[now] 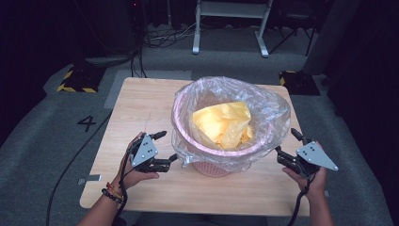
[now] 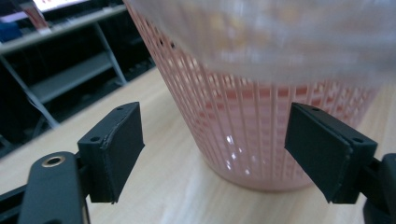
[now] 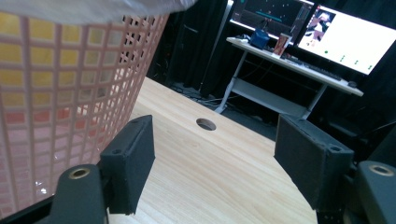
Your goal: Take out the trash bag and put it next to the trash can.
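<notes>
A pink lattice basket (image 1: 211, 168) stands on the wooden table (image 1: 136, 108), lined with a clear plastic bag (image 1: 266, 110) folded over its rim. A crumpled yellow bag (image 1: 221, 122) lies inside. My left gripper (image 1: 170, 146) is open just left of the basket, its fingertips near the hanging plastic. In the left gripper view the basket's wall (image 2: 243, 116) stands beyond the open left gripper (image 2: 215, 144), nothing between the pads. My right gripper (image 1: 285, 140) is open at the basket's right side. The right gripper view has the lattice (image 3: 60, 93) to the left of the open right gripper (image 3: 215, 158).
A round hole (image 3: 206, 124) is cut in the tabletop behind the basket. A desk with lit monitors (image 3: 345, 37) stands beyond the table. Yellow-and-black striped blocks (image 1: 75, 80) sit on the grey floor, and a white frame (image 1: 230, 12) stands at the back.
</notes>
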Available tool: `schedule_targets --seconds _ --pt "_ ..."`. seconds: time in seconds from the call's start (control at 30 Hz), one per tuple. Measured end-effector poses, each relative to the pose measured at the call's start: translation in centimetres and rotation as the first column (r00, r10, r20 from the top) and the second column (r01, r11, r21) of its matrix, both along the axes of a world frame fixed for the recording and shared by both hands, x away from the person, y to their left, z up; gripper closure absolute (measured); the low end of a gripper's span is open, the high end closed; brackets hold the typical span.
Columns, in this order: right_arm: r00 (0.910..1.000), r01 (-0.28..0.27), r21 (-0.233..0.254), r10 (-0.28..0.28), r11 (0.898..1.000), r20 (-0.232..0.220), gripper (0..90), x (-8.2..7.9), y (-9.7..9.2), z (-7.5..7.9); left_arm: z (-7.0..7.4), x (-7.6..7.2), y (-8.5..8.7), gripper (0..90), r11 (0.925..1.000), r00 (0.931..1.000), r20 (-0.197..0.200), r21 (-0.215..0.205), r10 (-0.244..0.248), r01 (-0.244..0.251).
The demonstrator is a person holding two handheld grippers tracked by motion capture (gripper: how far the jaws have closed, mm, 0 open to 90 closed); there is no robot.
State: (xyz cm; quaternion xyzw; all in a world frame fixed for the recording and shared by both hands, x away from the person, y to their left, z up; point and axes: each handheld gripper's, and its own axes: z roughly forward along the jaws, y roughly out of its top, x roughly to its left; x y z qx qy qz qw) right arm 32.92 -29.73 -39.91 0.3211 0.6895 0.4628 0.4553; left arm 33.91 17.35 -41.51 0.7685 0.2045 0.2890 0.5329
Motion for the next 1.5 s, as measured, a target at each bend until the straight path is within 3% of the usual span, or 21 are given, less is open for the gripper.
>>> schedule_targets --seconds 0.13,0.33,0.43,0.57,0.9,0.97,1.0,1.23,1.4,1.5 --pt "1.0 -0.001 0.003 0.001 1.0 0.009 30.2 0.0 0.2 0.4 0.5 1.5 0.5 21.3 0.9998 0.9999 -0.003 -0.019 0.01 -0.01" --pt "0.9997 -0.007 0.003 0.007 1.0 0.023 32.7 0.1 0.5 0.8 1.1 3.1 0.3 21.7 0.9998 0.9994 0.029 0.0 0.017 -0.017" --pt "0.9993 -0.01 0.0 0.01 1.0 0.036 34.8 0.1 0.6 0.9 1.6 3.5 0.1 22.2 0.9996 0.9995 0.032 -0.027 0.007 -0.006" --pt "0.9971 0.003 0.0 -0.003 1.0 0.076 46.2 -0.6 1.0 1.4 1.8 2.6 -0.4 29.8 0.9973 0.9973 0.073 -0.073 -0.005 0.01" --pt "0.9863 -0.031 0.029 0.026 0.999 0.163 63.9 -2.4 1.6 2.8 1.9 1.0 0.1 49.0 0.9906 0.9976 0.068 -0.135 -0.014 0.023" --pt "0.9829 -0.046 0.037 0.039 0.998 0.18 65.3 -2.9 1.7 3.3 2.0 0.7 0.3 47.1 0.9889 0.9977 0.066 -0.146 -0.014 0.024" --pt "0.98 -0.049 0.033 0.042 0.998 0.194 65.4 -3.3 1.9 3.7 1.9 0.5 0.6 39.8 0.9867 0.9987 0.045 -0.159 -0.024 0.031" --pt "0.9734 -0.054 0.026 0.047 0.998 0.224 53.4 -4.5 2.3 4.4 1.5 -0.9 0.8 31.1 0.99 0.9975 0.057 -0.133 -0.041 0.048" --pt "0.9723 -0.073 0.028 0.065 0.997 0.225 53.1 -4.9 2.3 4.5 1.4 -2.2 0.3 29.4 0.9912 0.995 0.069 -0.106 -0.073 0.08" --pt "0.969 -0.107 0.022 0.1 0.994 0.226 59.5 -5.2 2.4 4.6 1.3 -2.9 -0.4 33.0 0.9938 0.9931 0.091 -0.076 -0.074 0.081"
